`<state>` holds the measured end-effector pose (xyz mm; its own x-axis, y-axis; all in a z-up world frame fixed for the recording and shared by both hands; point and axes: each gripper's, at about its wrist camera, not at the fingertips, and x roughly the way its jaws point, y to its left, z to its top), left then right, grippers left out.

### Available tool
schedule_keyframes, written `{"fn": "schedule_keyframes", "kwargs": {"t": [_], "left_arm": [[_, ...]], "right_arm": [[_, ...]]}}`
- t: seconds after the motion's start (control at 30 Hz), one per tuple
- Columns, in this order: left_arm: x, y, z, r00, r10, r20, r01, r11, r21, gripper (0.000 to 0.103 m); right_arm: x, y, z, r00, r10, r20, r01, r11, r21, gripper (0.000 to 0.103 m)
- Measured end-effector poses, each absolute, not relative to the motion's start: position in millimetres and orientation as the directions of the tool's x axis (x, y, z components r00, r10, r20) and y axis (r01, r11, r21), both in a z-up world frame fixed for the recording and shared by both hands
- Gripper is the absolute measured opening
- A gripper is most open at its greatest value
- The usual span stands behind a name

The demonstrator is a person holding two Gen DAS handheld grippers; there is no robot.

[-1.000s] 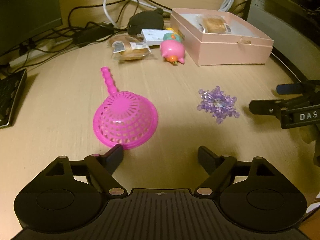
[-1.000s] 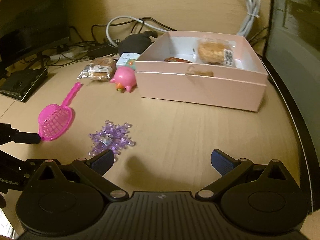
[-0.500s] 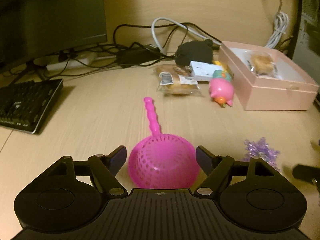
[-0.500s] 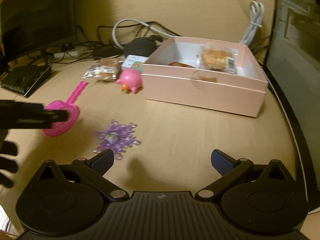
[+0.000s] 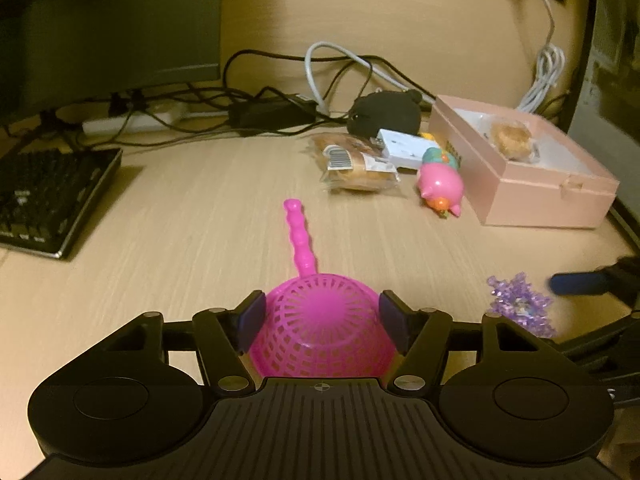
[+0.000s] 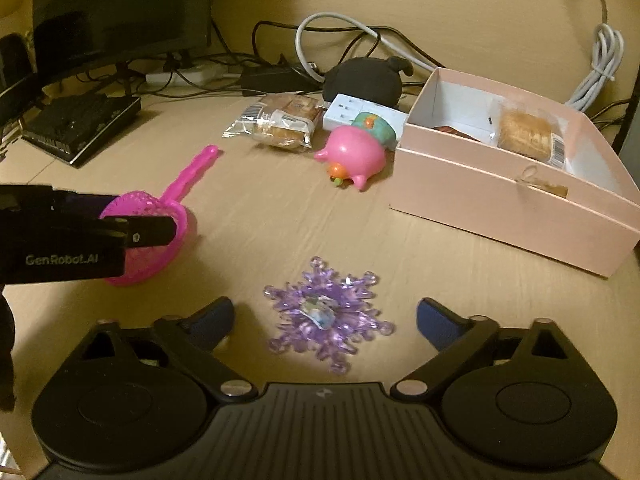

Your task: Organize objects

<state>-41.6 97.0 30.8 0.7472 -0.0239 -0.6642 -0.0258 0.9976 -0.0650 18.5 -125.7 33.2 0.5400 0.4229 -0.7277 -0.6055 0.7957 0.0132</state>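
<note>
A pink toy strainer (image 5: pixel 320 320) lies bowl-down on the desk, its handle pointing away. My left gripper (image 5: pixel 322 316) straddles the bowl, jaws closing, with the pads right beside its mesh sides and no firm press visible. From the right wrist view, that left gripper (image 6: pixel 132 232) covers part of the strainer (image 6: pixel 176 216). A purple crystal snowflake (image 6: pixel 326 314) lies flat between the fingers of my right gripper (image 6: pixel 326 316). Those jaws are closing too, with a clear gap on each side. The right gripper's blue fingertip (image 5: pixel 576 284) shows beside the snowflake (image 5: pixel 520 308).
A pink open box (image 6: pixel 500 196) holding a wrapped pastry stands at the right. A pink pig toy (image 6: pixel 356 156), a teal toy, a wrapped bread pack (image 6: pixel 280 122), a white adapter and a black plush lie behind. A keyboard (image 5: pixel 44 196), a monitor and tangled cables fill the back left.
The left gripper slid forward over the strainer and narrowed around its bowl. The right gripper moved left until the snowflake lay between its fingers, and its jaws began to narrow.
</note>
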Motion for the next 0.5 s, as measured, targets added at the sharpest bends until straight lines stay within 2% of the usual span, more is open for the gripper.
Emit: {"fn": "schedule_keyframes", "kwargs": {"t": [0.07, 0.1, 0.27, 0.3, 0.33, 0.37, 0.5], "left_arm": [[-45, 102, 33, 0.756, -0.055, -0.653, -0.004, 0.996, -0.089, 0.067], [-47, 103, 34, 0.761, -0.067, -0.646, 0.009, 0.996, -0.092, 0.067], [-62, 105, 43, 0.776, -0.117, -0.620, 0.075, 0.993, -0.093, 0.067], [-66, 106, 47, 0.780, -0.130, -0.613, 0.090, 0.991, -0.095, 0.067], [-71, 107, 52, 0.786, -0.147, -0.601, 0.108, 0.989, -0.101, 0.067], [-73, 108, 56, 0.790, -0.161, -0.591, 0.122, 0.987, -0.106, 0.067], [-72, 106, 72, 0.807, -0.223, -0.546, 0.184, 0.975, -0.126, 0.067]], "right_arm": [[14, -122, 37, 0.530, 0.427, -0.733, -0.625, 0.781, 0.003, 0.074], [12, -121, 39, 0.524, 0.428, -0.736, -0.631, 0.775, 0.002, 0.062], [0, -118, 57, 0.543, 0.402, -0.737, -0.625, 0.779, -0.036, 0.062], [-3, -120, 63, 0.552, 0.398, -0.733, -0.618, 0.786, -0.039, 0.057], [-5, -124, 68, 0.563, 0.393, -0.727, -0.609, 0.792, -0.043, 0.023], [-6, -128, 73, 0.558, 0.385, -0.735, -0.604, 0.796, -0.042, 0.014], [-7, -152, 89, 0.573, 0.359, -0.737, -0.556, 0.831, -0.027, 0.013]]}}
